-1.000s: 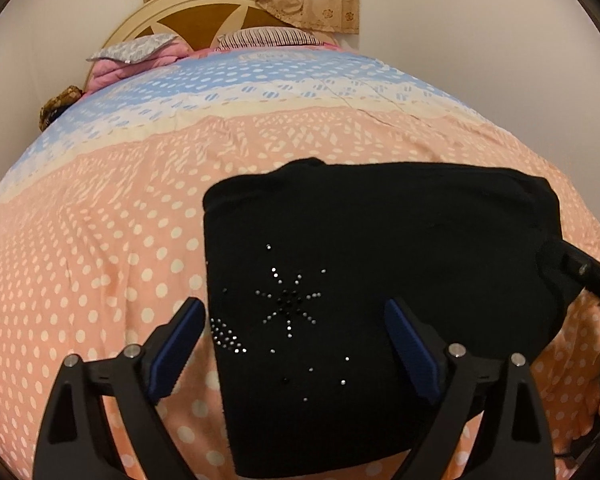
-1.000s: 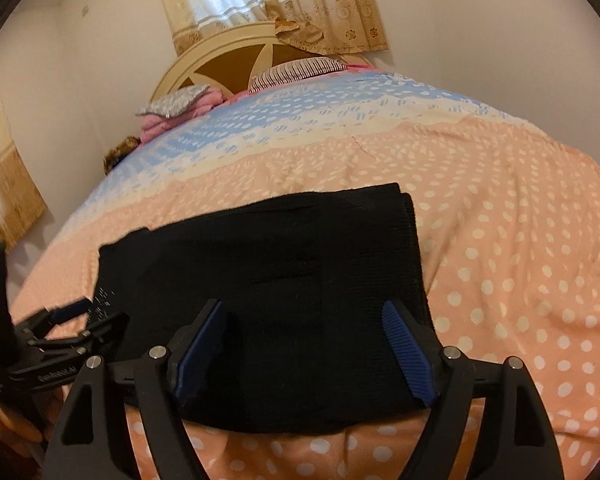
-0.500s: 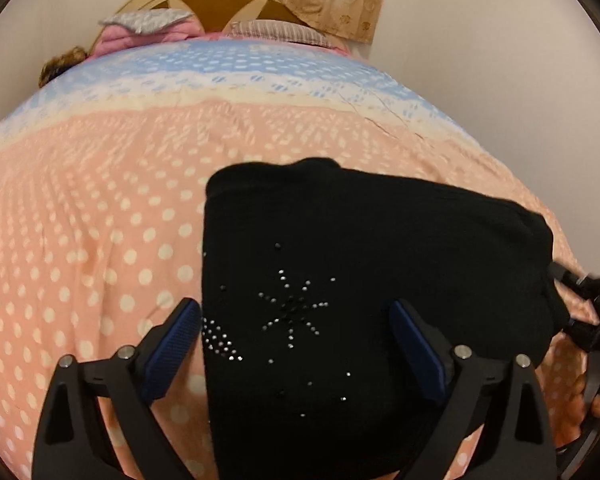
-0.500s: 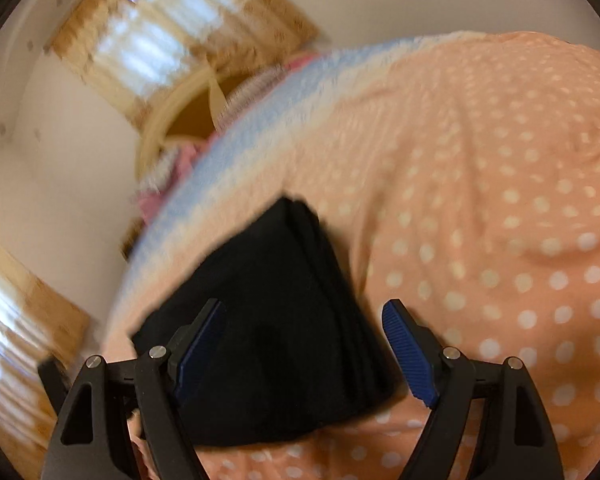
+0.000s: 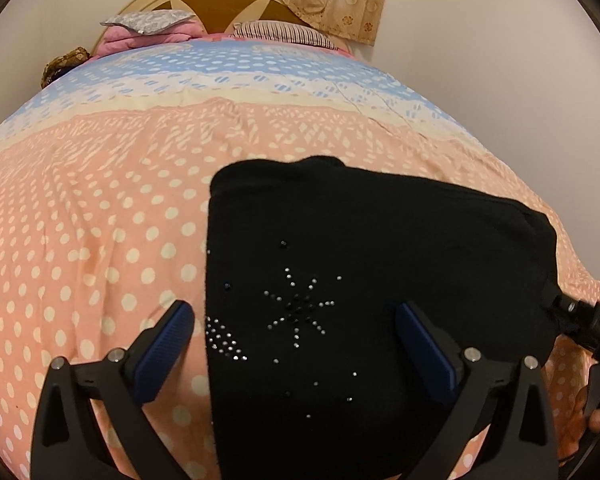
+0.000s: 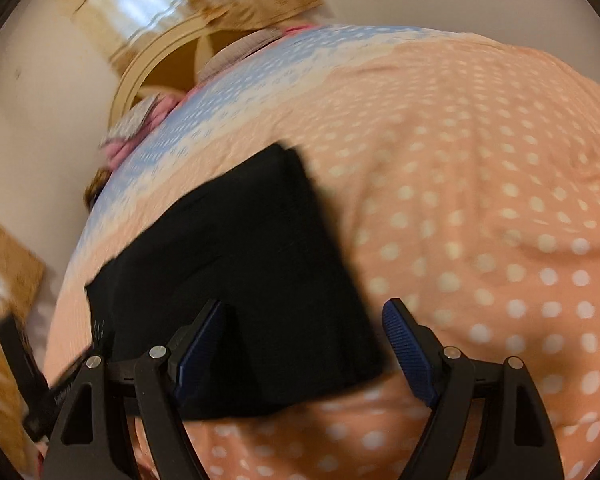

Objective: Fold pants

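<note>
The black pants (image 5: 372,280) lie folded into a thick, squarish packet on the near part of the bed (image 5: 100,208), over the pink spotted cover. It is soft knit cloth, light and limp by the look of it, so it should sag and slide apart in layers if lifted by one edge alone. The small shiny studs on top are probably the only fragile part and are best not pinched. A good hold would be at the stacked corners or along a thick folded edge, one tool to each side, catching every layer at once.

The left tool (image 5: 296,348) stands spread wide; its jaws have just been opening, the packet's left edge lies between them, and neither pad presses on it. The right tool (image 6: 304,344) is also spread, its jaws having closed a little, with the packet's near right corner between the pads but not pinched.

The right wrist view is smeared by motion, so the folds there are hard to read. The near edge of the pants is hidden under both tools, and the black cloth swallows most creases.
</note>
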Motion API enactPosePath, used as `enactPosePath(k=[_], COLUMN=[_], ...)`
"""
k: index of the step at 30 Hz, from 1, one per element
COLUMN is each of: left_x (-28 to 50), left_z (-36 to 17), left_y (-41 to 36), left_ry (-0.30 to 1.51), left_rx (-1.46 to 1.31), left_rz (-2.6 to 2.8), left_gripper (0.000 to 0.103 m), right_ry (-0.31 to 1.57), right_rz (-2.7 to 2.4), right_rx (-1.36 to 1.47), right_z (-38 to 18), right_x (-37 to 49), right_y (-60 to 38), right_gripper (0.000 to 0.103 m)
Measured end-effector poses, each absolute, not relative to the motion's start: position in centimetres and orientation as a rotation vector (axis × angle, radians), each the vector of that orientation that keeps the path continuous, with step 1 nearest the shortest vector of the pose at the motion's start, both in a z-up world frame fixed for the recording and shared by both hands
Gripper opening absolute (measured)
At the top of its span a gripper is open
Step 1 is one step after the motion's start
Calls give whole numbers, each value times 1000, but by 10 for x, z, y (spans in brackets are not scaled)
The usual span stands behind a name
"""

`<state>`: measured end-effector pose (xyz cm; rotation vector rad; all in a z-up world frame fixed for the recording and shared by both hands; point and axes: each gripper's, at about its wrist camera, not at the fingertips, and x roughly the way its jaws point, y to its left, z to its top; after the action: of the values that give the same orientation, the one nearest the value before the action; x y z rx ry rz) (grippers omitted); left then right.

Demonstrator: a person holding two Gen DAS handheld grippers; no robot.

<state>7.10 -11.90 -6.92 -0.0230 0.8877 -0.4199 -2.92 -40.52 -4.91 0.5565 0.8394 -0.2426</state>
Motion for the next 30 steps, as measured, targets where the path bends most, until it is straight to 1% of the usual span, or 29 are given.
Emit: enactPosePath(k=[1, 3, 5, 8, 9, 10, 12, 13, 15, 19, 21, 22, 23, 24, 25, 26, 27, 29, 30], left_x=[71, 71, 72, 73, 73, 73, 74, 74, 73, 69, 67, 66, 64, 64, 64, 63, 62, 61, 59], left_z=[-69, -70, -70, -70, -69, -69, -68, -68, -68, -68, -66, -65, -63, -63, -62, -61, -60, -58, -57], left_y=[-119, -119, -119, -115, -114, -112, -109, -108, -109, -118, -122, -123, -124, -124, -124, -125, -126, -130, -133], left_ry=[890, 891, 895, 911, 915, 921, 932, 935, 941, 941, 938, 936, 934, 934, 932, 929, 928, 920, 917], left_rx=[-23, -23, -30, -59, -64, -69, -87, -99, -106, -55, -39, -34, -27, -25, -20, -17, -11, 14, 31], left_rz=[-419, -416, -418, -431, -437, -446, -457, -458, -454, -438, -442, -447, -448, -450, -451, -451, -454, -461, -468], left_gripper=[103, 103, 103, 103, 103, 103, 103, 103, 103, 102, 96, 92, 87, 85, 81, 73, 68, 51, 48], right_ry=[854, 880, 876, 861, 851, 832, 804, 806, 810, 804, 804, 808, 813, 817, 813, 811, 812, 820, 827], right_rz=[-246, -276, -271, -266, -271, -275, -293, -302, -309, -282, -275, -278, -278, -275, -267, -260, -255, -248, -248], right_rx=[502, 393, 394, 406, 405, 393, 313, 246, 215, 379, 421, 438, 453, 473, 497, 513, 521, 512, 492], right_z=[-49, -49, -48, -48, -47, -44, -36, -34, -35, -41, -43, -45, -46, -48, -49, -50, -51, -52, -51], right_x=[-26, -23, -24, -32, -32, -33, -32, -30, -28, -33, -34, -33, -33, -34, -35, -35, -35, -34, -33], right_y=[-395, -383, -383, -390, -390, -387, -373, -363, -358, -381, -387, -389, -389, -392, -394, -395, -395, -393, -391], right_gripper=[75, 71, 67, 59, 52, 42, 36, 36, 36, 38, 42, 47, 50, 51, 53, 53, 54, 55, 55])
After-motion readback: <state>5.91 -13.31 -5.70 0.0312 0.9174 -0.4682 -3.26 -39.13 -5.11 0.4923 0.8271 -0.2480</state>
